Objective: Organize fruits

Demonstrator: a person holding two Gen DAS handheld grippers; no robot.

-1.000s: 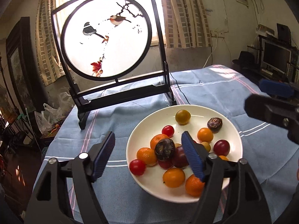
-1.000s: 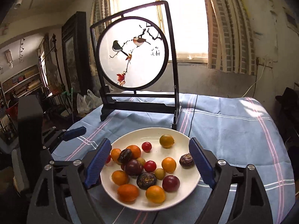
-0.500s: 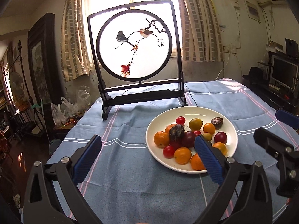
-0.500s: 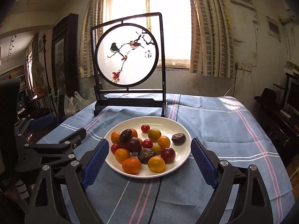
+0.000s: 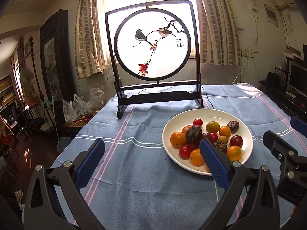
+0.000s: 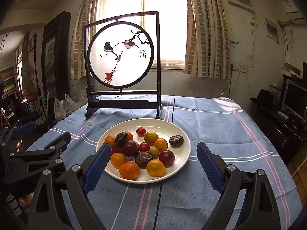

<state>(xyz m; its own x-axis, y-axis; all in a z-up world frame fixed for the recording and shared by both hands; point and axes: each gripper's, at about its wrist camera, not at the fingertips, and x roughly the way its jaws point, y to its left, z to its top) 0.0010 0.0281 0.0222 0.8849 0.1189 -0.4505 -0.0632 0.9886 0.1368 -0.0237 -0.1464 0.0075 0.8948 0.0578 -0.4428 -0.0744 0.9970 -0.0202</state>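
Where left wrist view looks over blue-clothed desk (image 5: 134, 172), left claw (image 5: 151, 164) wide and empty, white plate (image 5: 247, 134) right of it heaped with fruits (image 5: 193, 134), orange, red, dark wrinkled; right wrist view, right claw (image 6: 153, 167) wide, empty, plate (image 6: 184, 147) of fruits (image 6: 142, 151) between its tips, bird screen (image 6: 122, 57) behind.

The left gripper (image 5: 151, 163) hovered wide open, nothing between its blue pads (image 5: 214, 163), low over the desk (image 5: 145, 195) just left of the plate (image 5: 247, 143). The right gripper (image 6: 153, 166) likewise gaped empty, aimed straight at that plate from its near side, its left pad overlapping the rim.
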